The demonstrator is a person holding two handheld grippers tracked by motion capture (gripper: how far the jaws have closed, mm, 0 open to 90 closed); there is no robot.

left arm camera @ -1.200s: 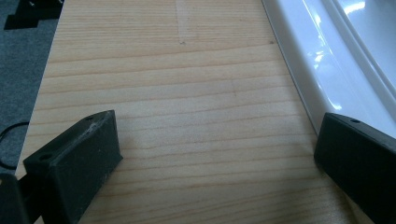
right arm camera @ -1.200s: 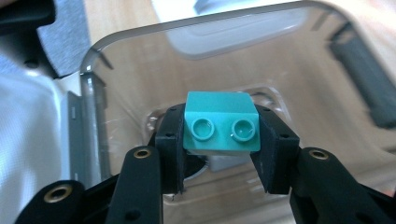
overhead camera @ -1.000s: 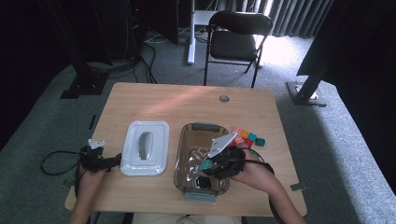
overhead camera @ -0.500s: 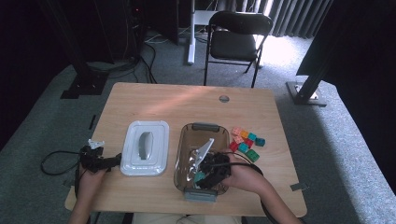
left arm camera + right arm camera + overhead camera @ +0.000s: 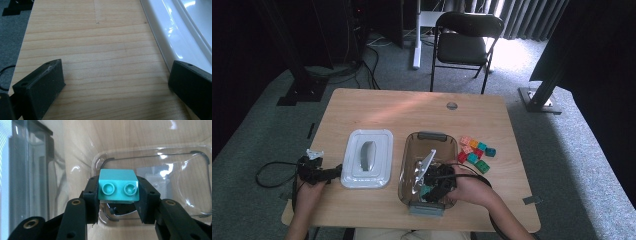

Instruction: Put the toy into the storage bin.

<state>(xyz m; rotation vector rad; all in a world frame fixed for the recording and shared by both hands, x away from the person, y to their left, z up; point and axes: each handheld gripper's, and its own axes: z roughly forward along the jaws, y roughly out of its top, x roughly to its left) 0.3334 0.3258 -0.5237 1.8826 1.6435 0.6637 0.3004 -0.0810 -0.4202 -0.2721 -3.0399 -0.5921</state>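
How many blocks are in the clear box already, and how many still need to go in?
Done: the white lid is off. In hand: the right hand-held gripper holds a teal block inside the clear box, where no other block shows. Left: about seven blocks lie beside the box. The left hand-held gripper is open.

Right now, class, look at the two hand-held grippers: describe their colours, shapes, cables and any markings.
Both are black. The left gripper carries a pale grey three-cornered plate on top and trails a black cable looping off the table edge. Its jaws are blocky black pads with small round holes. The right gripper has black linked arms with brass-coloured pivot rivets, and a black cable runs back along the forearm. No sleeves or printed markings are visible.
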